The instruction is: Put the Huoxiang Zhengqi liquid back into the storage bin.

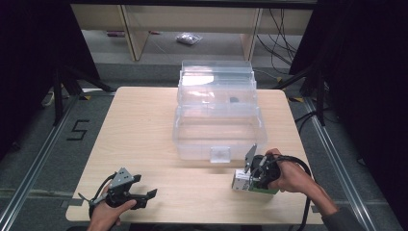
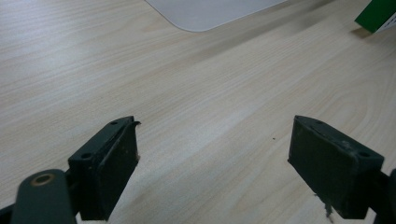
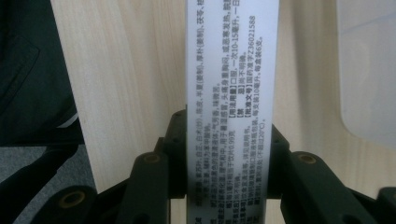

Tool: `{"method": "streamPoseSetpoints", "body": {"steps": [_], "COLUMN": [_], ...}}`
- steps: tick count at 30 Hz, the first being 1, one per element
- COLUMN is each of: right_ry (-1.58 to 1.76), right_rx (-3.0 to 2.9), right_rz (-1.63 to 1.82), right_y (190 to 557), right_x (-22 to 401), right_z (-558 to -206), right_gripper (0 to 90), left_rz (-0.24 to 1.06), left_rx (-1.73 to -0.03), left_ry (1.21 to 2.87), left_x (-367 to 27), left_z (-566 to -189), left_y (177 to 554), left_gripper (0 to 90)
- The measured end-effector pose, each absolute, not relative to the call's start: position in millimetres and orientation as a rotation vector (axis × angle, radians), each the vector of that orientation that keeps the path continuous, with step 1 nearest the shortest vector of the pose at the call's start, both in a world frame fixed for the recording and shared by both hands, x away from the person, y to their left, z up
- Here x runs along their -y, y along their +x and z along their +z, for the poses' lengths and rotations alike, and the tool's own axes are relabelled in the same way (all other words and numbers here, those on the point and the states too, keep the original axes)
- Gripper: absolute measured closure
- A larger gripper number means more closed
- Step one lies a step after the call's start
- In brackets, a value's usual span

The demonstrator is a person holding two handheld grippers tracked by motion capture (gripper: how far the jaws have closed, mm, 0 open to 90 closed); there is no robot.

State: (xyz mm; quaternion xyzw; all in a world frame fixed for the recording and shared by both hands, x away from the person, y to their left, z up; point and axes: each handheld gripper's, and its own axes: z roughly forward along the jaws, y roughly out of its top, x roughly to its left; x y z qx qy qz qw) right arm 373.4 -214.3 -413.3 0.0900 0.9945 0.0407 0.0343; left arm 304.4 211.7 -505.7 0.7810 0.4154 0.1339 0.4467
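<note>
The right gripper (image 1: pixel 251 179) has its black jaws pinching a small carton (image 3: pixel 229 93), pads pressed flat on its two long sides; the white printed face runs up between them in the right gripper view. In the high view the carton (image 1: pixel 242 181) is a white and green box lying near the front right edge of the surface (image 1: pixel 144 139), just in front of a clear plastic box (image 1: pixel 219 120) with a raised lid. The left gripper (image 1: pixel 139 192) rests at the front left, its jaws spread wide over bare pale wood-grain, well apart from the carton.
</note>
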Motion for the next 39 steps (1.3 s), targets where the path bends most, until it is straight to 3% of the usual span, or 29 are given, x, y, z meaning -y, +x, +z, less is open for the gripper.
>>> {"method": "streamPoseSetpoints", "body": {"steps": [39], "right_ry": [0.063], "right_rx": [-2.972], "right_rz": [0.231], "right_y": [399.5], "right_x": [185.1], "right_z": [-326.0], "right_gripper": [64.8], "left_rz": [0.327], "left_rx": [-1.029], "left_ry": [1.932], "left_x": [-212.5], "left_z": [-505.4], "left_y": [304.3], "left_gripper": [15.2]}}
